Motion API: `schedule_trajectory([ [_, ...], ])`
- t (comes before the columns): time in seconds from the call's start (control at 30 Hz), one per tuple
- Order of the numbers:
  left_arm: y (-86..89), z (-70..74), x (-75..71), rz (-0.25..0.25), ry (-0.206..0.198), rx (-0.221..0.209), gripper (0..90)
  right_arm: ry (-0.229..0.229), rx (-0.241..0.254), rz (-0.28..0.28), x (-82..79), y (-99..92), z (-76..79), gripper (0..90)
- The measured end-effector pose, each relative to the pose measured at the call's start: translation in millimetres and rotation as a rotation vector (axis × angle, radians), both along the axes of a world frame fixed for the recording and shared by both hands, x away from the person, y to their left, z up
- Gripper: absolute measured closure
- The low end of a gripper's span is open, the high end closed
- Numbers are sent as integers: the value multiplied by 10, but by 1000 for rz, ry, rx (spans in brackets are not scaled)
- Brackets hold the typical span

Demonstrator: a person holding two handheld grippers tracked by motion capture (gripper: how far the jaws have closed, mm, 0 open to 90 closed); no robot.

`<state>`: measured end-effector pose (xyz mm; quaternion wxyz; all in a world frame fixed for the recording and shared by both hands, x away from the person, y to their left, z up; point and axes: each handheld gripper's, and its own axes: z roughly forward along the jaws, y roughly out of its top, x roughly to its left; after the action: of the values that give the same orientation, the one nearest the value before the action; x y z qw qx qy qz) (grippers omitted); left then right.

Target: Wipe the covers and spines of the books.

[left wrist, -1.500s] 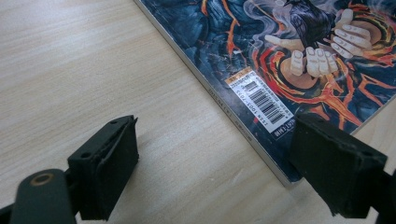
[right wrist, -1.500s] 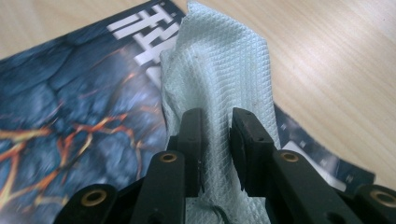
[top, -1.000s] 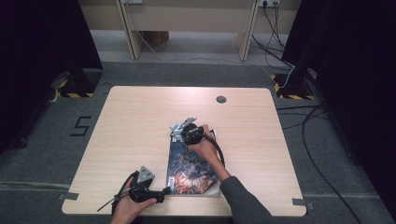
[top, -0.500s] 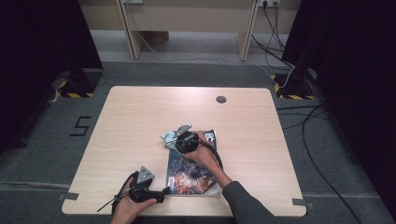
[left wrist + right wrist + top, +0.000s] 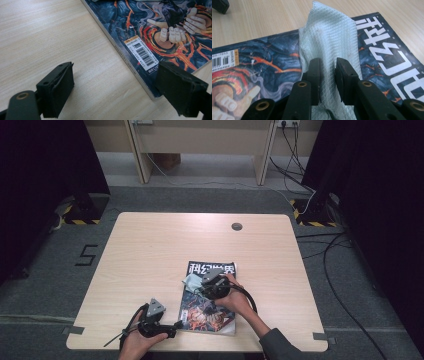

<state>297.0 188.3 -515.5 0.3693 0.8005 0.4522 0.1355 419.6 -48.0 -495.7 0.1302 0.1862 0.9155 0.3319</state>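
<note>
Right gripper (image 5: 327, 75): jaws pinched on a pale, waffle-textured paper cloth (image 5: 329, 40).
Cloth: draped on the glossy dark-covered magazine (image 5: 212, 295), apparently touching the cover.
Left gripper (image 5: 120, 92): jaws spread wide, straddling the magazine's near corner on the light wooden table (image 5: 150, 250).

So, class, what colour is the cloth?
Pale blue-white cloth, waffle-textured; clearest in the right gripper view.

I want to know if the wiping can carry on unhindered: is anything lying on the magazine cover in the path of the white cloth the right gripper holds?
Nothing visible does. The right gripper pinches the white textured cloth over the glossy dark illustrated magazine, whose cover looks bare. The left gripper stands open at the magazine's edge.
</note>
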Motion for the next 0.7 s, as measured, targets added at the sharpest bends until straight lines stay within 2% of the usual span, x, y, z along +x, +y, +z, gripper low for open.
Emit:
schedule_trajectory([
  [0.17,-1,-2,-3,2,-1,-4,144,0,-19,-31,34,-103,18,738],
  [0.33,-1,0,0,0,0,-2,144,-5,-25,-130,132,-346,25,734],
  [0.37,-1,0,0,0,0,-2,145,-5,-25,-130,132,-346,25,734],
  [0.43,-4,0,-1,2,0,-3,144,-12,-28,-183,211,-459,26,735],
  [0.57,-6,1,1,2,1,0,142,-13,-23,-202,287,-481,21,736],
  [0.7,-10,5,10,6,6,9,130,-45,-52,-222,383,-417,22,742],
])
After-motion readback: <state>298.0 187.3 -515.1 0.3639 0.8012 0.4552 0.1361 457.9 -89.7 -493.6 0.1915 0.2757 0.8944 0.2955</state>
